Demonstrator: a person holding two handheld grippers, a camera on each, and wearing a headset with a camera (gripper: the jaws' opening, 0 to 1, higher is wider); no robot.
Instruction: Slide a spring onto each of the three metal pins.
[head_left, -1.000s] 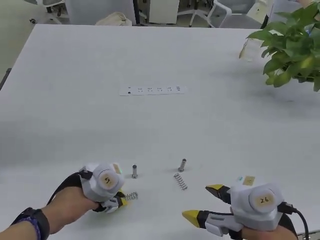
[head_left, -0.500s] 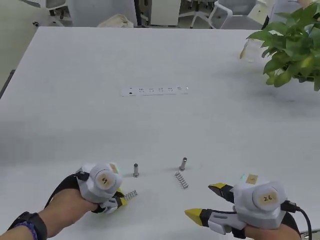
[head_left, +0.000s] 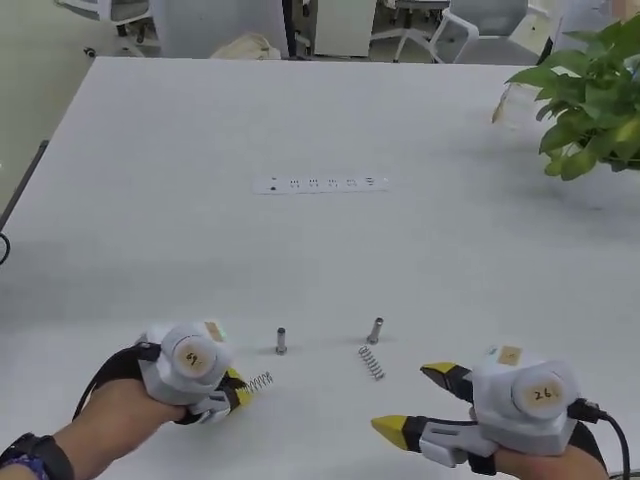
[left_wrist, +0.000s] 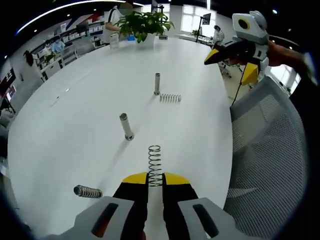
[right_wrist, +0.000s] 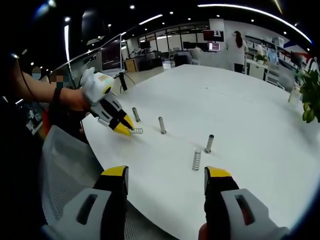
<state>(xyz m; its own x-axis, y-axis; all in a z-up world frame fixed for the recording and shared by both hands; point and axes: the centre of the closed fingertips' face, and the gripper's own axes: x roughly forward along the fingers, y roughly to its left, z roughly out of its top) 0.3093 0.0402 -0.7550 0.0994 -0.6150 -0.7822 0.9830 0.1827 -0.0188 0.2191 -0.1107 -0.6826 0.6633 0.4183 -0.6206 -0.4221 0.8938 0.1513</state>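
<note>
1. Gripping one spring (left_wrist: 155, 159) by its near end, the left gripper (left_wrist: 155, 179) is clamped shut at the bottom centre of its own view. The coil points toward the nearer pin (left_wrist: 126, 126) but is not yet over it.
2. The right gripper (right_wrist: 166, 173) is empty, its jaws spread wide, at the lower right of the head view.
3. Both upright pins on the desk (head_left: 300, 110) look bare. The farther pin (left_wrist: 157, 83) has a loose spring (left_wrist: 171, 98) lying just beside it.
4. Judged from this, at least two pins are left to do, perhaps all three.
5. A coiled piece (left_wrist: 87, 191) lies at the lower left of the left gripper view. I cannot tell whether it is a spare spring or a third pin already sleeved — it is too small and blurred.
6. The held spring's gripped end is hidden between the jaws.
</note>
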